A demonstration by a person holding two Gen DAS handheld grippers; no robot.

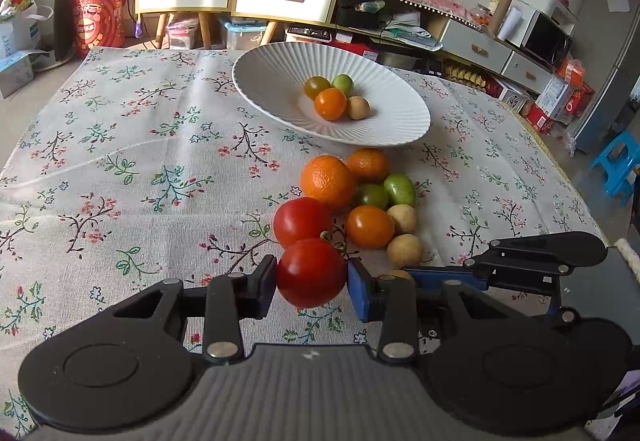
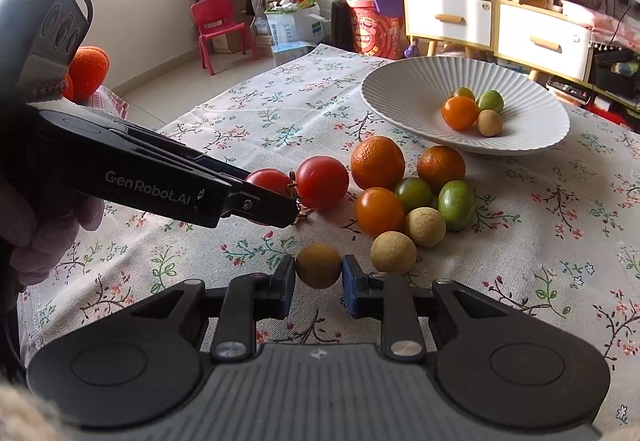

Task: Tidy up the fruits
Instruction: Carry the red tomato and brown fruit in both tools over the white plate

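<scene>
Fruit lay heaped on the cloth-covered surface (image 1: 120, 145). At the left, the left gripper (image 1: 311, 277) had its jaws clamped on a red tomato (image 1: 311, 273), beside a second tomato (image 1: 302, 221). Further right, the right gripper (image 2: 319, 271) had its jaws clamped on a small brown fruit (image 2: 319, 265) by the pile. Beyond them, the white ribbed bowl (image 1: 272, 81) held four small fruits: one orange (image 1: 330, 103), two greenish, one tan.

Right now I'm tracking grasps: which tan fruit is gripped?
The tan fruit clamped between the right tongs; the other two lie free beside the pile.
</scene>
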